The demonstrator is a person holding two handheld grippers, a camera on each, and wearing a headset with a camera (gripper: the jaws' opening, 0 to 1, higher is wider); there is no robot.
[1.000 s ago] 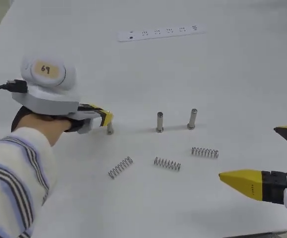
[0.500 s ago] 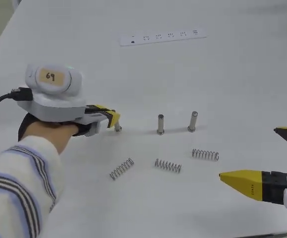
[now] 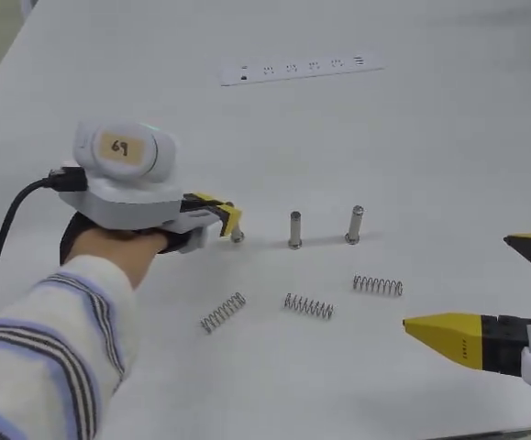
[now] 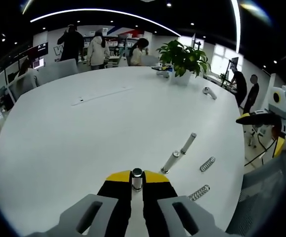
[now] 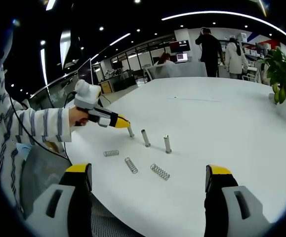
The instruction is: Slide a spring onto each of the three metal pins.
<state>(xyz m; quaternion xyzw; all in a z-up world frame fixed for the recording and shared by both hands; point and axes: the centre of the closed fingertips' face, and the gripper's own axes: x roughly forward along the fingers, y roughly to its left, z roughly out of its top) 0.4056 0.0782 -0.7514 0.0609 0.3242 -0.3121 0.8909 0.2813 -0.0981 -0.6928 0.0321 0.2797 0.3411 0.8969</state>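
Three short metal pins stand on the white table (image 3: 430, 137). My left gripper (image 3: 233, 220) is shut on the leftmost pin (image 3: 237, 236); the left gripper view shows that pin (image 4: 137, 179) clamped between the yellow-tipped jaws. To the right, the middle pin (image 3: 295, 229) and right pin (image 3: 355, 224) stand free. Three springs lie flat in front of the pins: left spring (image 3: 223, 312), middle spring (image 3: 308, 305), right spring (image 3: 378, 285). My right gripper (image 3: 456, 281) hovers open at the lower right, holding nothing, right of the springs.
A white power strip (image 3: 302, 67) lies at the far side of the table. A black cable (image 3: 4, 247) trails from the left gripper. Several people and a potted plant (image 4: 184, 57) are beyond the table's far edge.
My left gripper has slid to the right with the leftmost pin in its jaws, bringing it closer to the middle pin. The right gripper and the springs have not moved.
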